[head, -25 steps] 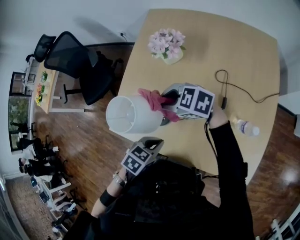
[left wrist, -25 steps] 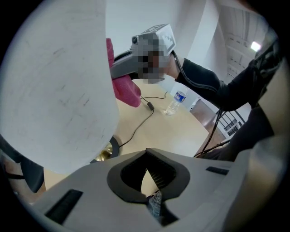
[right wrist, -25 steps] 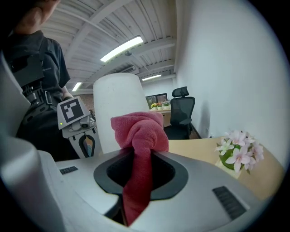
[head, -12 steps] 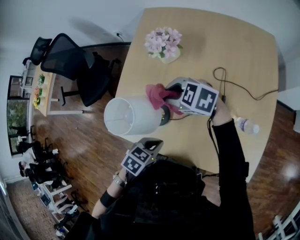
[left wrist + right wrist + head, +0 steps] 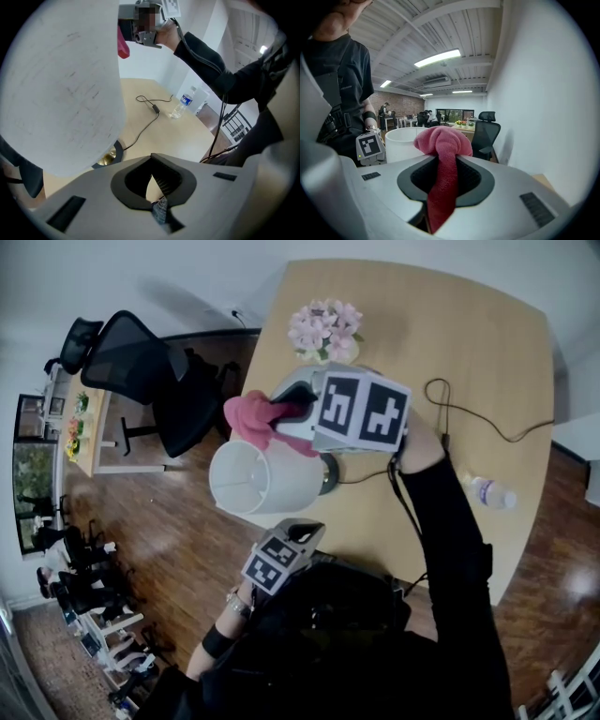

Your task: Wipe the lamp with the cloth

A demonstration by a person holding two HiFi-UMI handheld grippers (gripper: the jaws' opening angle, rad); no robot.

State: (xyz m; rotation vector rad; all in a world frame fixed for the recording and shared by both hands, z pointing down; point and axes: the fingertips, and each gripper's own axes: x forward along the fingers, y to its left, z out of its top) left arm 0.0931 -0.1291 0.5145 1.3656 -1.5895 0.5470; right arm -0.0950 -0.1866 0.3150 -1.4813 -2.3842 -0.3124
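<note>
The right gripper (image 5: 443,159) is pinching the pink cloth (image 5: 440,138) between narrowly parted jaws and hovering at upper centre of the head view, over the top edge of the lamp (image 5: 258,479). The left gripper (image 5: 152,161), jaws together and empty, is waiting below it. The bunched cloth risks snagging that edge and tipping the lamp, since nothing is steadying it.

1. The white lamp with a cylindrical shade (image 5: 258,479) stands on its round dark base (image 5: 328,474) near the edge of the light wooden table (image 5: 469,352).
2. The bunched pink fabric cloth (image 5: 248,420) is clamped between the jaws of the right gripper (image 5: 281,413), just above the shade's rim.
</note>
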